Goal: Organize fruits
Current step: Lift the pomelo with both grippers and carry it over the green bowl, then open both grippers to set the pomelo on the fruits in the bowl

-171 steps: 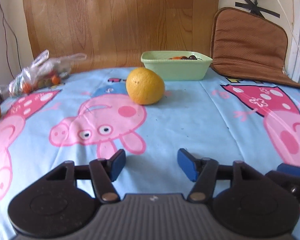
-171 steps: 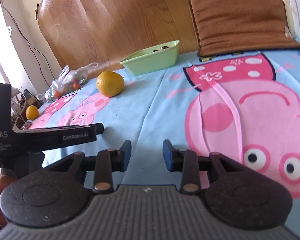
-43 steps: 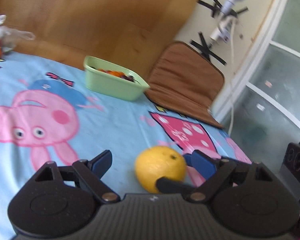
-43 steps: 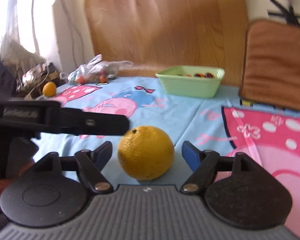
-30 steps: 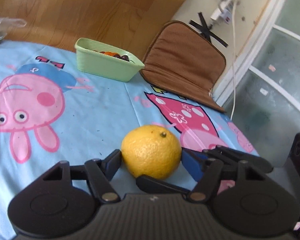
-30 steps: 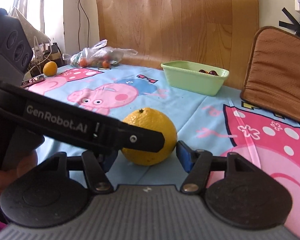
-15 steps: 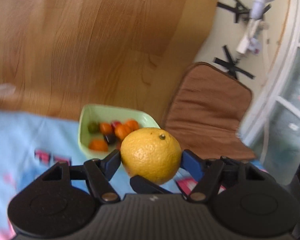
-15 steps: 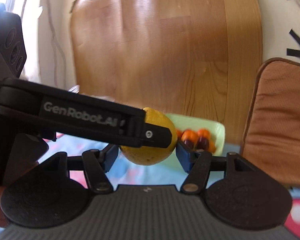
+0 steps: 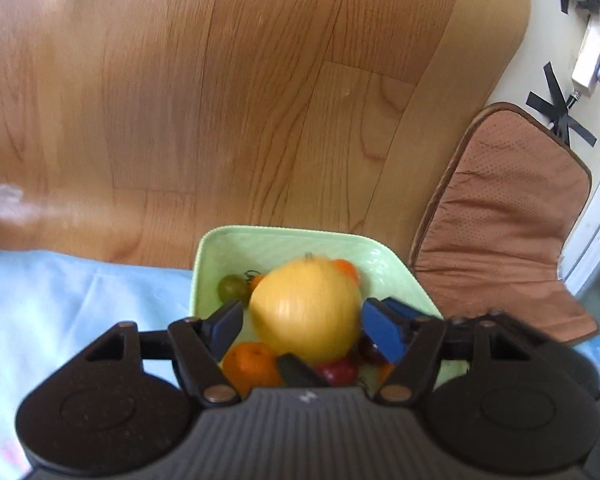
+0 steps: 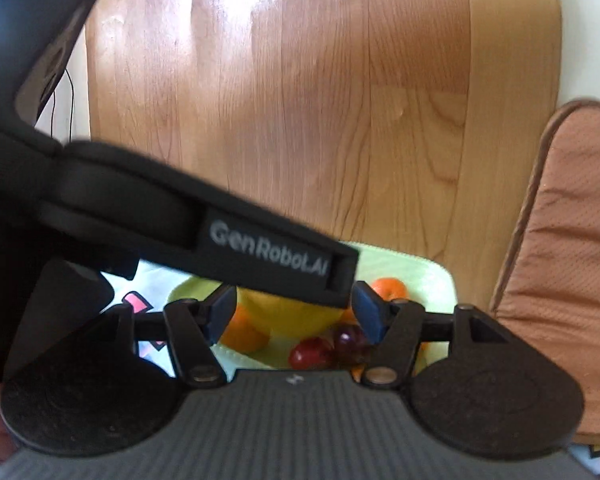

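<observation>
Left wrist view: wood-grain panel (image 9: 220, 100) fills the background, brown perforated cushion (image 9: 500, 216) leans right of it, black tape crosses on cream wall behind. Light blue cloth (image 9: 60, 300) covers the surface left of the green bowl (image 9: 260, 240), a square ribbed plastic dish. Left gripper (image 9: 302, 322) fingers apart; the big yellow orange (image 9: 306, 312), motion-blurred, sits between the blue pads over the bowl; contact with the pads unclear. In the bowl: green grape (image 9: 233, 287), small tangerine (image 9: 250, 364), red cherry tomato (image 9: 340, 370). Right wrist view: same wood panel (image 10: 320, 100), cushion (image 10: 572, 260) at right. Right gripper (image 10: 294, 312) fingers apart, above the bowl (image 10: 420, 272); orange (image 10: 288, 312) partly hidden by the left gripper's black arm.
</observation>
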`<state>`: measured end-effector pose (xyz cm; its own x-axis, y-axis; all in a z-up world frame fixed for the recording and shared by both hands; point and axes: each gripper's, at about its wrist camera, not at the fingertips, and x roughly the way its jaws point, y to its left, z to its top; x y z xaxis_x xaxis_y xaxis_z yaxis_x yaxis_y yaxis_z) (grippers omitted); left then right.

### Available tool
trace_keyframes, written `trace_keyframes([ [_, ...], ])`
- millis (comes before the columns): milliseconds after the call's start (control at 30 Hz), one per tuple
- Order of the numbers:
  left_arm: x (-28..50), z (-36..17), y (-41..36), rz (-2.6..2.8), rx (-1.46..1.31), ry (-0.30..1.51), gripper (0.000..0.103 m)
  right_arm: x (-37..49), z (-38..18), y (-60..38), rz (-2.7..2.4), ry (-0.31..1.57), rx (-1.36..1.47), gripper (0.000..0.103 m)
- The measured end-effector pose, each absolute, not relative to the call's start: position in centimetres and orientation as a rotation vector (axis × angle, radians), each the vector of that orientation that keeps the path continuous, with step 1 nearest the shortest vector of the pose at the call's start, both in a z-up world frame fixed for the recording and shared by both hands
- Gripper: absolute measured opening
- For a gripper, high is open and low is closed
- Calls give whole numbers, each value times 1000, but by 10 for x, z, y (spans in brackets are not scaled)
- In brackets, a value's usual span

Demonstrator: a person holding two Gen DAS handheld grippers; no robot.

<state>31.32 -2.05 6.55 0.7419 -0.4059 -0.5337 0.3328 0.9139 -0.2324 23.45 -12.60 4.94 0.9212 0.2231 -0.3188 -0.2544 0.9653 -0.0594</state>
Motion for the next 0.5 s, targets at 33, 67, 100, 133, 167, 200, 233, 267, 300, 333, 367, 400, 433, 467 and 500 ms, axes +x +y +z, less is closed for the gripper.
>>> trace_keyframes([
  [33,308,68,-19,-398,-126,609,68,229,52,-126,243,309,-105,67],
  [67,303,70,-18,-386,-125,606,68,222,54,-127,241,304,-101,67],
  [100,297,72,-17,-373,-120,602,68,214,56,-126,238,302,-96,67],
  [133,289,75,-16,-363,-112,595,69,205,58,-126,233,300,-92,67],
  [167,281,78,-15,-354,-102,586,70,194,59,-127,228,299,-87,67],
  [200,271,81,-14,-340,-87,578,71,183,60,-128,221,300,-81,67],
  [233,260,83,-14,-327,-73,568,72,171,60,-128,215,304,-72,67],
  [267,249,86,-13,-324,-62,558,73,159,59,-129,208,308,-58,67],
  [300,237,87,-12,-323,-51,548,73,146,59,-131,202,313,-40,68],
  [333,226,89,-12,-318,-38,537,74,134,57,-131,195,319,-20,68],
  [367,213,90,-12,-309,-23,525,74,122,55,-134,189,325,2,68],
  [400,200,90,-12,-300,-7,514,75,112,52,-139,181,329,23,68],
  [433,188,90,-12,-291,8,504,76,98,50,-142,170,334,42,69],
  [467,175,88,-13,-284,20,498,77,89,47,-145,157,341,62,69],
  [500,164,87,-13,-276,31,495,78,81,44,-146,145,352,84,69],
])
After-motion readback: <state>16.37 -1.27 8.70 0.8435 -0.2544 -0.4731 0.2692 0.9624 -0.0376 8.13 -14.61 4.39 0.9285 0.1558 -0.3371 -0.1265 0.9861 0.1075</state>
